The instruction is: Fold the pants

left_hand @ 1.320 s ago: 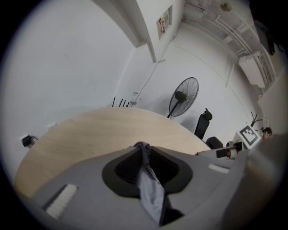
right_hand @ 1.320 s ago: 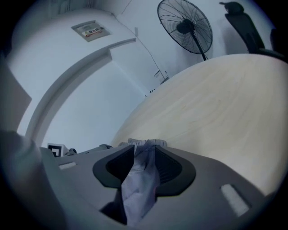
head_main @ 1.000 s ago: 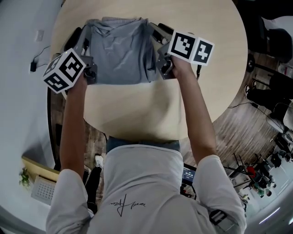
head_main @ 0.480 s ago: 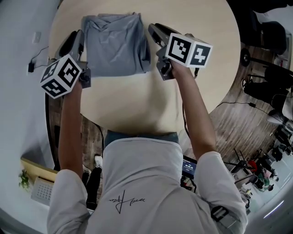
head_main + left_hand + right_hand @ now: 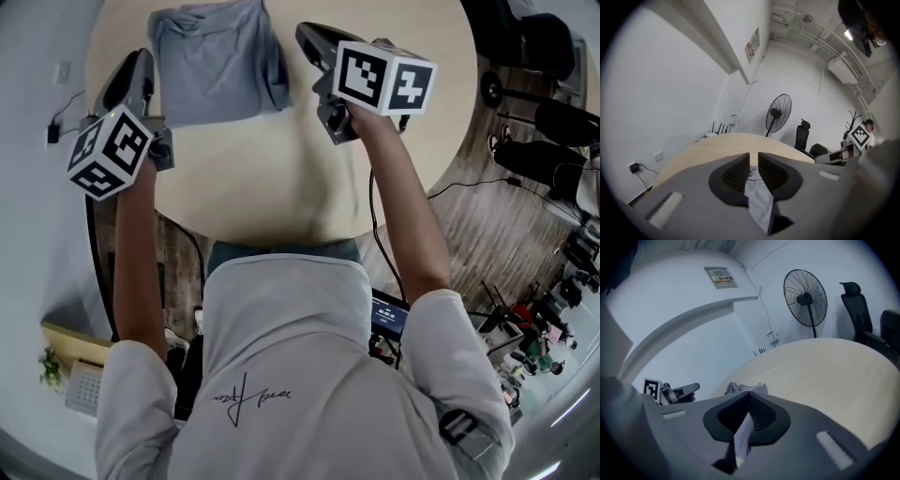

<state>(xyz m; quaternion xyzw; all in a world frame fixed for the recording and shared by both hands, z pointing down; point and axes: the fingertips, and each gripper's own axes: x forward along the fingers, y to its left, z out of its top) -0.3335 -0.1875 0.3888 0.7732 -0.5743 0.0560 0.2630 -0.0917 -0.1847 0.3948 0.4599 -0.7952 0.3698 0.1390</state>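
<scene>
The pants (image 5: pixel 217 61) lie as a compact grey rectangle on the round surface (image 5: pixel 281 178). They sit ahead of both sets of jaws and between them, touching neither. The layers look stacked and fairly square, so the fold seems done or close to it.

The left gripper (image 5: pixel 134 67) hovers just off the left edge of the bundle. Its jaws have just been closing and now stand at a narrow gap. Pale cloth shows through that gap in the left gripper view, but the head view shows the pants lying apart, so I judge nothing is pinched.

The right gripper (image 5: pixel 307 36) hovers off the right edge, and its jaws have closed until they meet on nothing. Holding both tools off the cloth probably keeps the finished stack from being dragged.
</scene>
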